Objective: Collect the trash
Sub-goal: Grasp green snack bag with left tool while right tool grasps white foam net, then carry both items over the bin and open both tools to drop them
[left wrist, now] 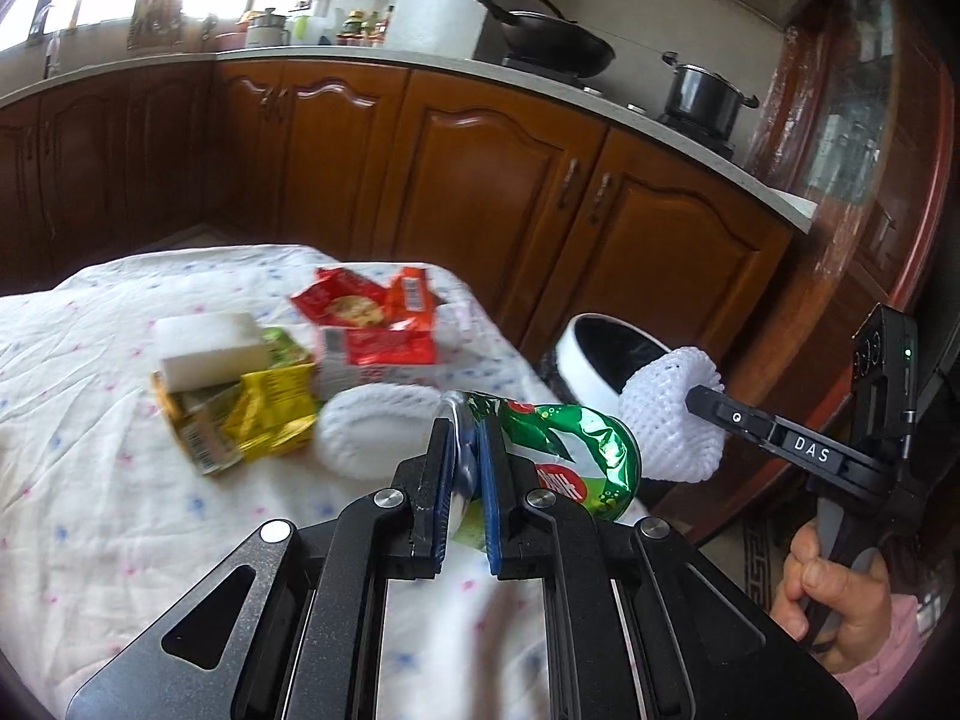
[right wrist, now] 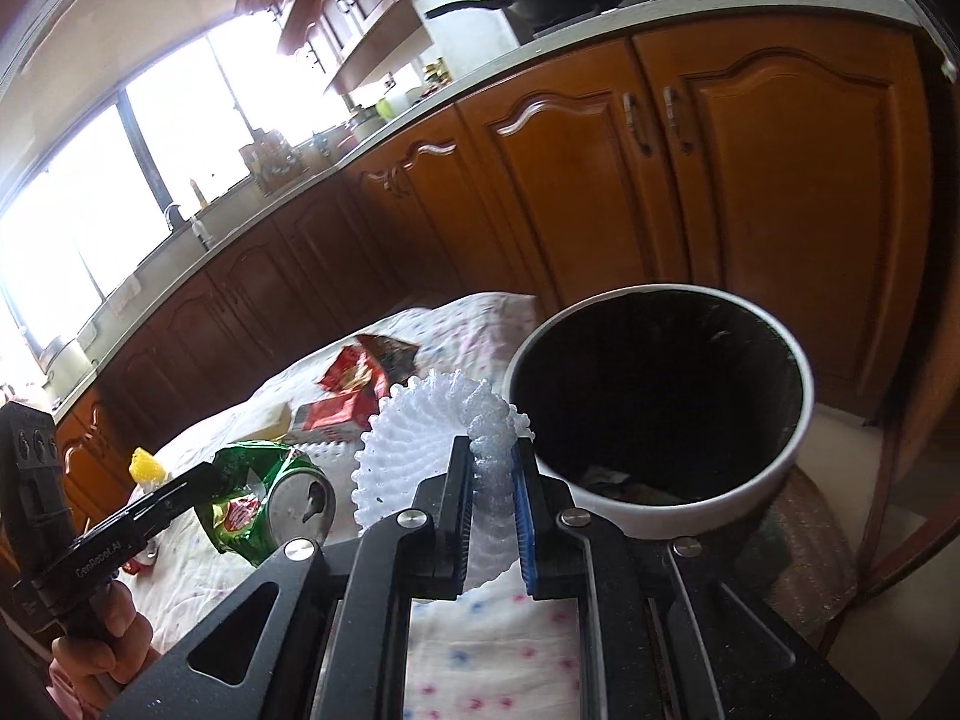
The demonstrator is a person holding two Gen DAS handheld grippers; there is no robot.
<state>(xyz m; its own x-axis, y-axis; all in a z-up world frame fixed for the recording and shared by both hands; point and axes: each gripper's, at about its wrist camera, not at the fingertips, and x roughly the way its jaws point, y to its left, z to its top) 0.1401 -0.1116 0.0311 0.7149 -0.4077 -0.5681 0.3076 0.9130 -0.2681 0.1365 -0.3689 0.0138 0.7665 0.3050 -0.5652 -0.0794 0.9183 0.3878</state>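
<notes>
My left gripper [left wrist: 463, 450] is shut on a crushed green can [left wrist: 570, 456], held above the table's right edge; it also shows in the right wrist view [right wrist: 270, 504]. My right gripper [right wrist: 489, 462] is shut on a white foam net [right wrist: 420, 444], held just left of the white trash bin [right wrist: 774, 474], whose inside is dark. In the left wrist view the right gripper [left wrist: 690, 399] holds the foam net [left wrist: 666, 414] in front of the bin [left wrist: 591, 363].
On the floral tablecloth [left wrist: 90, 420] lie red wrappers [left wrist: 366, 312], yellow wrappers [left wrist: 270, 414], a white foam block [left wrist: 210, 348] and another foam net [left wrist: 366, 426]. Wooden cabinets [left wrist: 480, 180] stand behind. A wok [left wrist: 552, 48] and pot [left wrist: 702, 96] sit on the counter.
</notes>
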